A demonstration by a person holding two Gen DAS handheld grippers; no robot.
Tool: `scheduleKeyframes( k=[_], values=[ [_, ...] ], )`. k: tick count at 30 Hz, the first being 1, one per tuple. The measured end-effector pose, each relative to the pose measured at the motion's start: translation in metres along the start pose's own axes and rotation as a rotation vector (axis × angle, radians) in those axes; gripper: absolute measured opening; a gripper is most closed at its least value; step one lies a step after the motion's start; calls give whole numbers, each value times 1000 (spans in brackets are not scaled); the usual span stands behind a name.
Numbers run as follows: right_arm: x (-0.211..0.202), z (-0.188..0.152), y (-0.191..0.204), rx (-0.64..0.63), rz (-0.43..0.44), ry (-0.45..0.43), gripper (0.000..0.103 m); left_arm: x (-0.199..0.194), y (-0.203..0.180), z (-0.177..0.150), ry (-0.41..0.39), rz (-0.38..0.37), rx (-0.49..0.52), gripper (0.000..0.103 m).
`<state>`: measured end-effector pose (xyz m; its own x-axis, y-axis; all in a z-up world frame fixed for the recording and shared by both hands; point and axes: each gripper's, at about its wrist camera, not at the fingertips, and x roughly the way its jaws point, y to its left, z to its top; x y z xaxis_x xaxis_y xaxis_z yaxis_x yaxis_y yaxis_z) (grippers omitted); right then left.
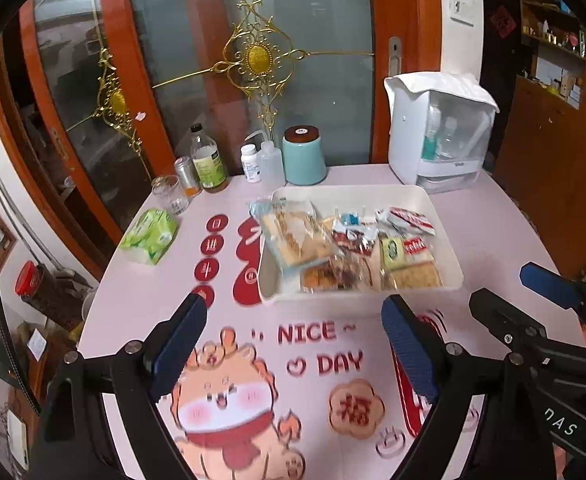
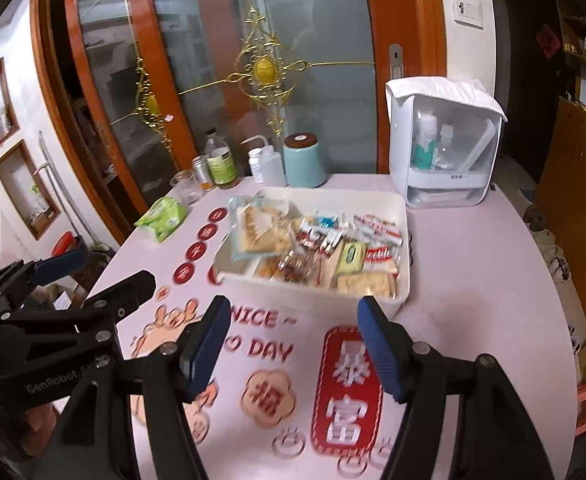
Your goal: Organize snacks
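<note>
The snacks (image 1: 349, 248) all lie heaped in the white tray (image 1: 437, 208) mid-worktop (image 1: 493, 232) — none seen loose outside it, so sorting looks nearly done. Left hand-held gripper (image 1: 293, 344) and right hand-held gripper (image 2: 293, 344) hang spread and empty above the near edge.

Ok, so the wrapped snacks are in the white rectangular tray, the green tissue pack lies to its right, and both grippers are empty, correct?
Not quite: the green tissue pack lies left of the white rectangular tray, as both wrist views show. The wrapped snacks are in it; left gripper and right gripper are empty.
</note>
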<state>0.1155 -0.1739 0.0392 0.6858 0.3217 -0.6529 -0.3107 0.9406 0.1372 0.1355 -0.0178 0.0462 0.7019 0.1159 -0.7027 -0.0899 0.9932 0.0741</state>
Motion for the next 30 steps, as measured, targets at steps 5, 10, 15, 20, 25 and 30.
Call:
scheduleKeyframes(
  k=[5,10,15,20,25,30],
  values=[
    [-24,-29,13,-12,27,12,67,-34,3,-35,4,-5,-20,89],
    [-38,-52,19,-15,46,27,67,-62,7,-65,1,-2,-30,90],
    [-47,-68,24,0,27,32,67,-78,13,-87,6,-12,-44,90],
    [-54,-80,31,12,12,42,67,-83,21,-102,27,-39,-42,90],
    [-64,-85,39,34,3,32,67,-85,28,-113,54,-62,-40,90],
    [-71,-81,49,20,-27,3,67,-83,38,-120,81,-57,-52,90]
  ],
)
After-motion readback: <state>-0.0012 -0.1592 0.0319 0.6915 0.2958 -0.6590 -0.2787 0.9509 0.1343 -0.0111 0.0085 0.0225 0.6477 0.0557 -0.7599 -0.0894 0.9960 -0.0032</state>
